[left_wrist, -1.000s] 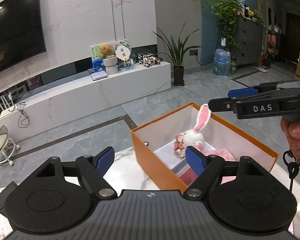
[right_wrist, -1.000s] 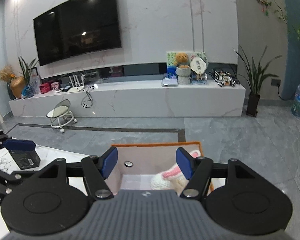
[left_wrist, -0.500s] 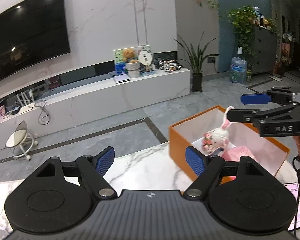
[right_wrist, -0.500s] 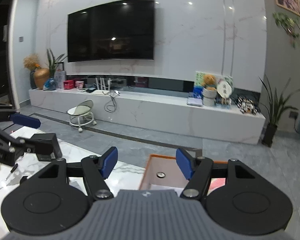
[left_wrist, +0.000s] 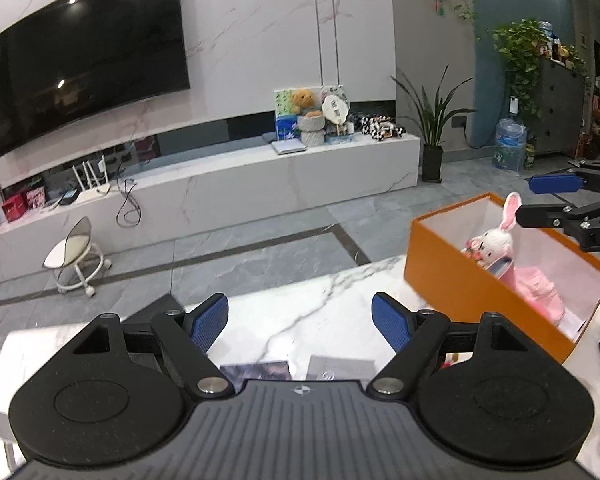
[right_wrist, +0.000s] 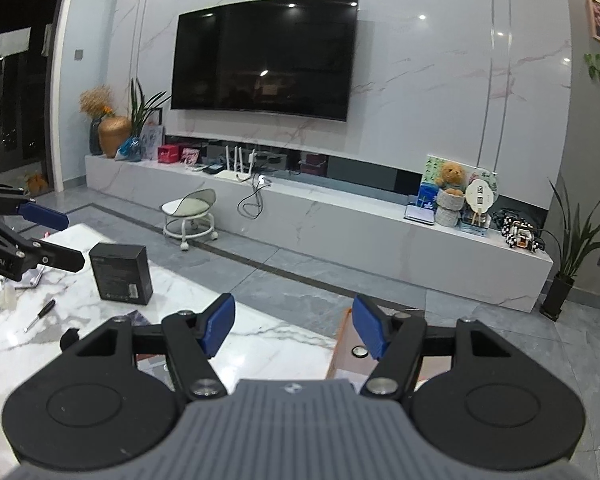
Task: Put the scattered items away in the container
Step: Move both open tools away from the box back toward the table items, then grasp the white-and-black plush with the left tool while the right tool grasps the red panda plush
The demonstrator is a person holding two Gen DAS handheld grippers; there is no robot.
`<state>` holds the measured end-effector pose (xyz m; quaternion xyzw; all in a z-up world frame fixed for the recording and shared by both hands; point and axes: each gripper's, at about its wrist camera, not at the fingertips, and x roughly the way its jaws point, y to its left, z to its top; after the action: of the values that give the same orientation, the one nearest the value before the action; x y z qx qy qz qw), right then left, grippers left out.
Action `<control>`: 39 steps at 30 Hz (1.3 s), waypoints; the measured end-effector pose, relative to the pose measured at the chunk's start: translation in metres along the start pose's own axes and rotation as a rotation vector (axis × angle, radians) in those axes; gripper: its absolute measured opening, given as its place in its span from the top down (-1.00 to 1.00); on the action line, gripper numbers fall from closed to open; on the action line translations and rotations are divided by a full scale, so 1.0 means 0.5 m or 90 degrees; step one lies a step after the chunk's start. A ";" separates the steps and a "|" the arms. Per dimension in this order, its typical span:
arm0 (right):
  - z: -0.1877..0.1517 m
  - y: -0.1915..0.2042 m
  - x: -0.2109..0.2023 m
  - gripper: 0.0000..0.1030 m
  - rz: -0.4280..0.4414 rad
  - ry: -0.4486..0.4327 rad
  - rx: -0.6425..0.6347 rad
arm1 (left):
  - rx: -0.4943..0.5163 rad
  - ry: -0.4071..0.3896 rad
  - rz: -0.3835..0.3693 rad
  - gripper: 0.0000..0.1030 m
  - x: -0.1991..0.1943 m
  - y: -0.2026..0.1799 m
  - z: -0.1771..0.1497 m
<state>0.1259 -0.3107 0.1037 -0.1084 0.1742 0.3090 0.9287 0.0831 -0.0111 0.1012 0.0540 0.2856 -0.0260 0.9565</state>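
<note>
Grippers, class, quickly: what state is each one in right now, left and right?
Left gripper: open, nothing between its pads.
Right gripper: open, holding nothing.

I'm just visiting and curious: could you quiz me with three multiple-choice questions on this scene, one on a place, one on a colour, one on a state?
1. Where is the crochet bunny?
A. On the floor
B. In the box
C. In a gripper

2. What colour is the box outside?
A. Orange
B. Green
C. White

3. How is the left gripper?
A. Shut on a screwdriver
B. Shut on a phone
C. Open, empty

Key: 1 B, the bunny stands between the box walls; 2 A, the outer wall is orange; 3 C, only the marble table shows between its blue pads.
</note>
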 end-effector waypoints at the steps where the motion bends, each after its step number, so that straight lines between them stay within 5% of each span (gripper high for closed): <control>1: -0.002 0.005 0.002 -0.32 0.002 0.003 -0.004 | -0.002 0.003 0.000 -0.81 0.003 0.004 -0.006; 14: -0.037 0.058 0.048 -0.36 0.049 0.058 -0.026 | -0.018 0.057 -0.009 -0.81 0.040 0.049 -0.080; 26: -0.102 0.151 0.132 -0.54 0.113 0.165 -0.068 | -0.053 0.114 -0.034 -0.81 0.089 0.071 -0.153; 39: -0.152 0.168 0.188 -0.55 0.125 0.224 -0.072 | -0.058 0.144 -0.077 -0.81 0.134 0.073 -0.206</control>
<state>0.1253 -0.2181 -0.0105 -0.1951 0.3260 0.3835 0.8418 0.0859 0.0360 -0.0178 -0.0045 0.3953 -0.0640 0.9163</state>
